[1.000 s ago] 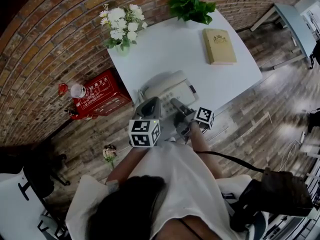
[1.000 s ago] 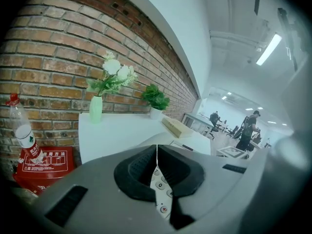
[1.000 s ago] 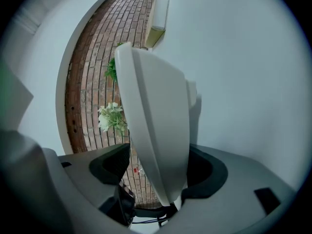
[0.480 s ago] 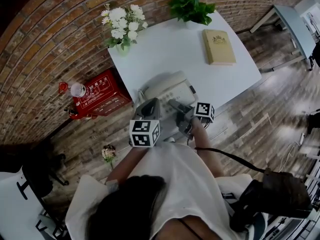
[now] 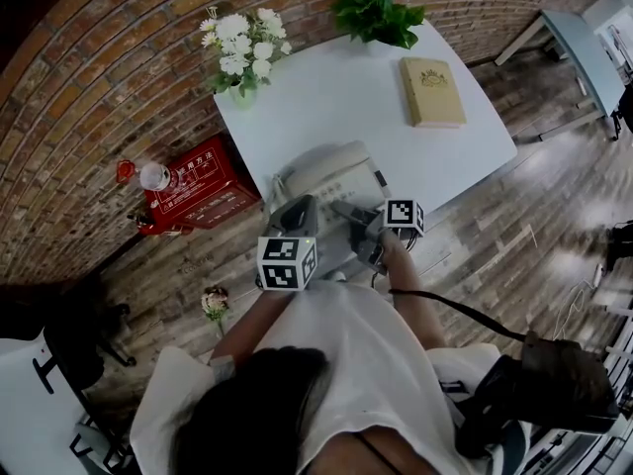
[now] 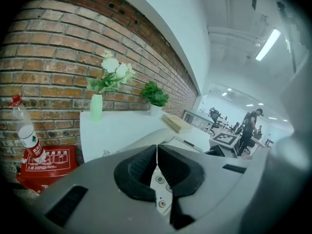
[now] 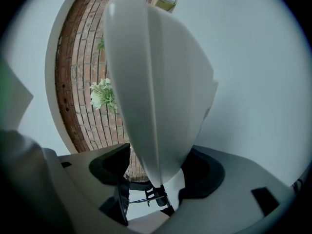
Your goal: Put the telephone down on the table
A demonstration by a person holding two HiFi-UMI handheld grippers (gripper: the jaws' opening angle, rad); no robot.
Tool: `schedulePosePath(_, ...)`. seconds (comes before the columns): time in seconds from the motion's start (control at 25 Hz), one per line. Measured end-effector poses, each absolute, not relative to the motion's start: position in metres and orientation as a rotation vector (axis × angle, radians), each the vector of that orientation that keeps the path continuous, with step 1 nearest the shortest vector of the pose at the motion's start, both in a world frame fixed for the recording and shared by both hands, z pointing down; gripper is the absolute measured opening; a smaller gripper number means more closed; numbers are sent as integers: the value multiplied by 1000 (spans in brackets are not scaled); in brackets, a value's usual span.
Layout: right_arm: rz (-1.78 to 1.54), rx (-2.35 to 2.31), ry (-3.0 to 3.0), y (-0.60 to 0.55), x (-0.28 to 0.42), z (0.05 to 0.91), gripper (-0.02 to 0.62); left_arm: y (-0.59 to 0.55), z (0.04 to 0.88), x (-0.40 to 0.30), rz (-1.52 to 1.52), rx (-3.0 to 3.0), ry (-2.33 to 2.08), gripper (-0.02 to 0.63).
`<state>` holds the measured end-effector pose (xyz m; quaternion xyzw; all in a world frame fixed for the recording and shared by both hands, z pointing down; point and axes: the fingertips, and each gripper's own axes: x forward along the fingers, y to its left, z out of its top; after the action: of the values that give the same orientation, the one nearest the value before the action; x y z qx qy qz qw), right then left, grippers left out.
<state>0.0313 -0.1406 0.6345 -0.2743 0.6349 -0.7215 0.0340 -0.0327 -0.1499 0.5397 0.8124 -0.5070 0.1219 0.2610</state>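
A white telephone (image 5: 326,174) lies at the near edge of the white table (image 5: 336,92). In the right gripper view a broad white part of the telephone (image 7: 156,91) stands between the jaws, and my right gripper (image 7: 158,177) is shut on it. In the head view the right gripper (image 5: 348,212) is at the phone's near right side. My left gripper (image 5: 295,214) is over the phone's near left end. In the left gripper view my left gripper (image 6: 157,152) is shut with nothing between its pads; the phone's keys (image 6: 160,183) and body (image 6: 187,139) show just past them.
On the table stand a vase of white flowers (image 5: 239,40), a potted plant (image 5: 376,13) and a tan book (image 5: 432,90). A red box (image 5: 196,188) and a water bottle (image 5: 153,178) sit on the floor by the brick wall at the table's left. Another table (image 5: 584,47) is at the far right.
My right gripper has edged a little away from the person, toward the table, still holding the telephone. The left gripper has hardly moved.
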Motion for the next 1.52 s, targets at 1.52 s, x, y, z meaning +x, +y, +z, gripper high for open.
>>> schedulePosePath(1.52,-2365,-554,2031,-112,28,633,337,-144,543,-28,346,2190,-1385,31)
